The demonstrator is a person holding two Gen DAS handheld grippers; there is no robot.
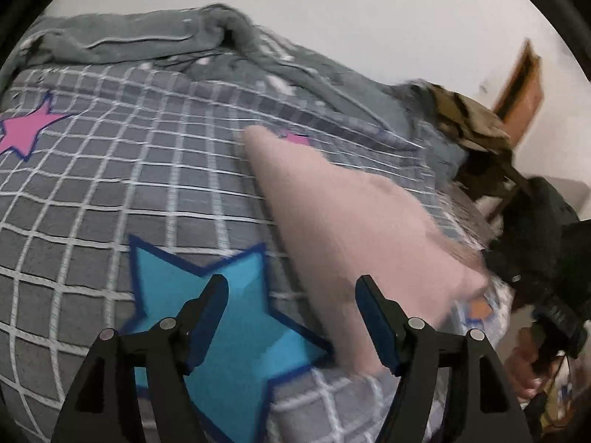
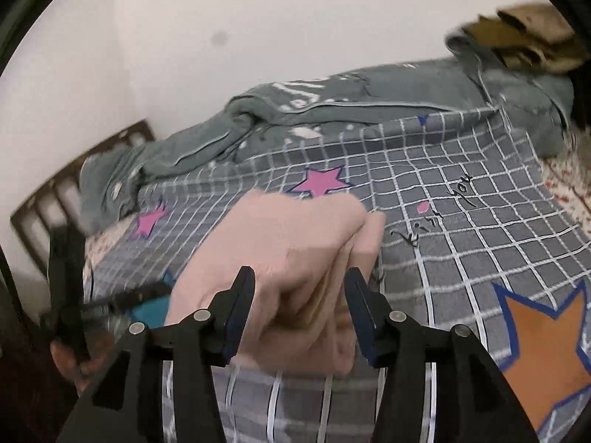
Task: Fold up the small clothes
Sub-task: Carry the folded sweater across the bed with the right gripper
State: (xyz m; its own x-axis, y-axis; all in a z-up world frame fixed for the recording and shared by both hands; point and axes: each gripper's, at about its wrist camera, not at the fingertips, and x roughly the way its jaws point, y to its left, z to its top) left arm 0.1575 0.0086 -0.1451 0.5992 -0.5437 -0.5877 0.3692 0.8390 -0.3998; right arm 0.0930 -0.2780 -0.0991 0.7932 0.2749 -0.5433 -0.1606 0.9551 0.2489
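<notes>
- My left gripper (image 1: 291, 317) has its jaws spread, holding nothing, low in the left wrist frame over a blue star (image 1: 236, 332) on the grey checked bedsheet (image 1: 110, 192).
- The pink garment (image 1: 351, 221) lies on the sheet, right of centre there.
- My right gripper (image 2: 301, 313) is also spread; the bunched pink garment (image 2: 288, 254) sits between its fingers, centre frame, not pinched.
- A grey blanket (image 2: 332, 110) is rumpled along the upper frame.

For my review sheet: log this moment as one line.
left hand-held gripper open, empty | right hand-held gripper open around pink garment | garment bunched on bedsheet
</notes>
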